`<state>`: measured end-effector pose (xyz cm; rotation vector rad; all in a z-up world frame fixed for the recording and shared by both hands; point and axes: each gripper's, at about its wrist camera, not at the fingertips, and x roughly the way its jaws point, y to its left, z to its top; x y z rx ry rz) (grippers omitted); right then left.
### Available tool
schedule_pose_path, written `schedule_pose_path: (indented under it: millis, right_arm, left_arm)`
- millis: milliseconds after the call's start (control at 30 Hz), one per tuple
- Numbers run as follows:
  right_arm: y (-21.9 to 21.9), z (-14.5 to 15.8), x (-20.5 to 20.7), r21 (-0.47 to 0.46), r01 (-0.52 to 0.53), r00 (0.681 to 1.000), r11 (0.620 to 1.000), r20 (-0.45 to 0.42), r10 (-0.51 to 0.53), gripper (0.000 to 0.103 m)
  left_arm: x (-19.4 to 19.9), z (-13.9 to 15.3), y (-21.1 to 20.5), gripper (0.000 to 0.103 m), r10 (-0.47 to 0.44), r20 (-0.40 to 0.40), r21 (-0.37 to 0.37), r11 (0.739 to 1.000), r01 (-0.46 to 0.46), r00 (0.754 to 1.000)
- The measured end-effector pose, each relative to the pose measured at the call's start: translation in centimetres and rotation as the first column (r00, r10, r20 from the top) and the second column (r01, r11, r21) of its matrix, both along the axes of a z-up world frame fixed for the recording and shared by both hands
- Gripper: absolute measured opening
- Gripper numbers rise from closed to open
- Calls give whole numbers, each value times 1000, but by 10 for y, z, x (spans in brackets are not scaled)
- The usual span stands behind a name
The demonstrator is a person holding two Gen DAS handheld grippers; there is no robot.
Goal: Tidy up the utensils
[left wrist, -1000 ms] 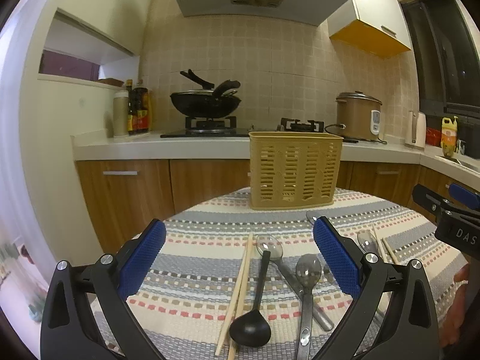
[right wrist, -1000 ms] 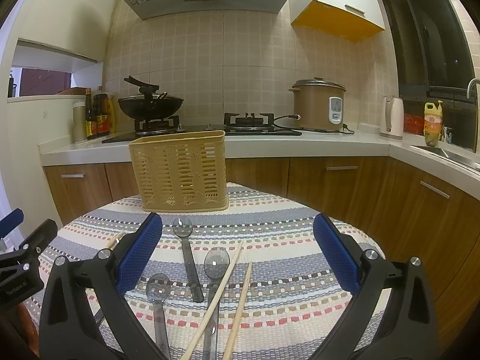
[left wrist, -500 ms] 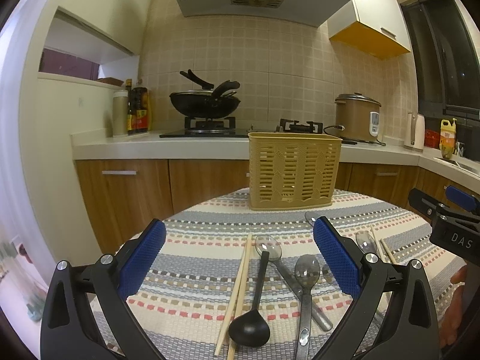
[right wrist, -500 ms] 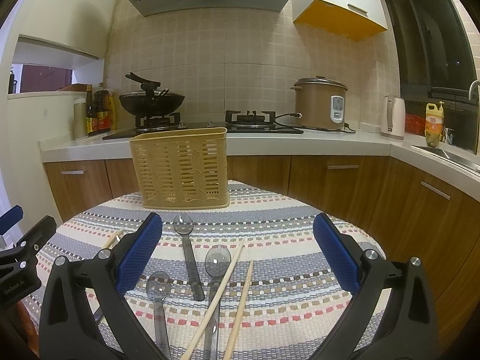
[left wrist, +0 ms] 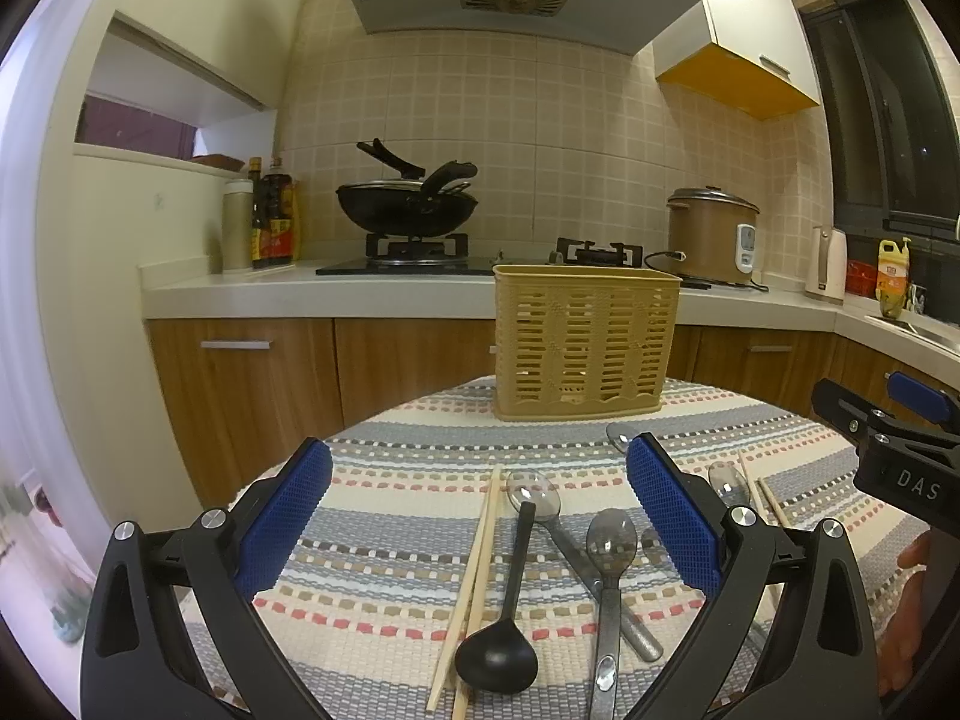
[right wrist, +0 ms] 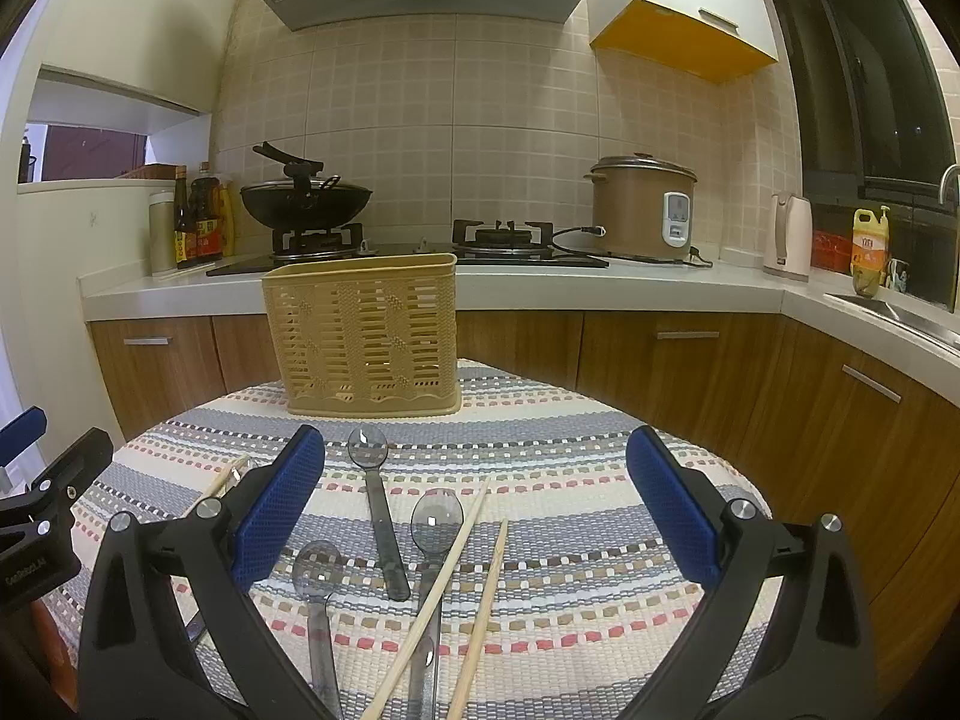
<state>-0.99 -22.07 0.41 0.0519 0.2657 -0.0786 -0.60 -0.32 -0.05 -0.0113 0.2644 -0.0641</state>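
Two grippers hover above a round table (left wrist: 384, 480) covered with a striped woven cloth, and both are spread wide with nothing between their blue pads. The left gripper (left wrist: 479, 516) looks down on one group of utensils near the front edge of the table: a pair of wooden chopsticks (left wrist: 474, 576) lying close together, a black ladle (left wrist: 504, 630) just beside them on the right with its bowl toward the camera, and two metal spoons (left wrist: 609, 570) whose handles cross each other. The handle tip of the ladle lies on the bowl of one of these spoons. The right gripper (right wrist: 477, 510) looks at a second group, more to the right side of the table: three clear plastic spoons (right wrist: 375, 504) and another pair of chopsticks (right wrist: 462, 594), which are spread apart from each other. One stick crosses over the middle clear spoon. A beige plastic basket (left wrist: 585, 342) with slotted walls stands upright at the far edge of the table, well apart from both groups of utensils. From these views I cannot tell what is inside it. Behind the table runs a kitchen counter (right wrist: 600, 291) with a black wok (left wrist: 408, 204) on the stove and a brown rice cooker (right wrist: 645, 207).
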Motion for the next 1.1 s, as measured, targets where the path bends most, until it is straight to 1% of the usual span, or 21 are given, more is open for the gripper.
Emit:
schedule_pose_path:
  millis: [133,267,367,433,500,533,600,633,667,700,733,767,800,833,867,900,933,967,1000,1033,1100]
  right_arm:
    - [0,1,0,-6,-2,1000,1000,-15,2,96]
    - [-1,1,0,-10,7,1000,1000,-9,-8,96]
    - [-3,1,-1,-5,33,999,999,-2,-33,96]
    - [-6,-1,0,21,57,998,998,-25,-56,96]
    - [-12,-4,1,76,45,998,996,-40,-42,96]
    - [-13,-4,3,71,50,998,996,-47,-47,96]
    - [-13,-6,7,42,80,994,996,-82,-77,96]
    - [-14,-8,11,47,69,992,997,-107,-64,96]
    - [-13,-9,17,48,57,989,997,-138,-50,96]
    - [-10,-11,20,26,55,983,998,-179,-49,96]
    - [-6,-13,24,-1,51,980,999,-192,-50,96]
    - [-2,-13,26,-36,39,979,999,-197,-45,96]
    - [3,-12,30,-49,24,975,999,-220,-34,96]
    - [8,-11,34,-76,7,969,997,-247,-25,96]
    - [15,-8,39,-102,-26,962,994,-274,-3,96]
    - [20,-6,43,-120,-50,957,992,-289,13,96]
    - [26,-2,51,-133,-85,948,987,-317,39,96]
    - [29,1,57,-133,-107,943,985,-328,59,96]
    - [34,3,68,-143,-145,923,979,-375,83,94]
    - [36,4,79,-136,-175,904,975,-413,105,92]
    - [35,3,100,-90,-215,860,972,-488,145,84]
  left_arm:
    - [0,0,0,96,0,-2,-3,1000,0,1000]
    - [2,1,2,96,8,-5,-8,1000,-8,1000]
    - [3,0,5,96,9,-12,-21,1000,-9,1000]
    - [5,0,7,96,5,-22,-31,1000,-5,1000]
    - [10,1,10,95,-22,-47,-20,1000,21,999]
    - [14,4,13,95,-34,-59,-9,999,34,998]
    - [26,11,25,95,-63,-114,2,998,64,991]
    - [36,18,36,95,-105,-163,-12,994,104,981]
    - [41,20,42,95,-126,-190,-20,992,125,974]
    - [51,23,49,94,-157,-250,-20,987,157,956]
    - [57,23,53,89,-170,-282,-17,985,172,944]
    - [64,20,56,88,-194,-331,-16,980,200,924]
    - [70,18,57,83,-216,-372,-19,974,225,903]
    - [77,13,57,76,-246,-419,-27,966,258,874]
    - [81,9,56,75,-261,-445,-31,961,276,857]
    - [89,2,53,74,-285,-495,-44,952,304,821]
    - [95,-4,52,71,-305,-534,-62,944,323,789]
    - [100,-9,50,67,-317,-555,-76,940,332,769]
    - [108,-16,48,60,-343,-588,-114,932,344,732]
    - [115,-22,48,55,-366,-610,-153,924,349,703]
    - [124,-32,48,54,-396,-629,-209,915,345,669]
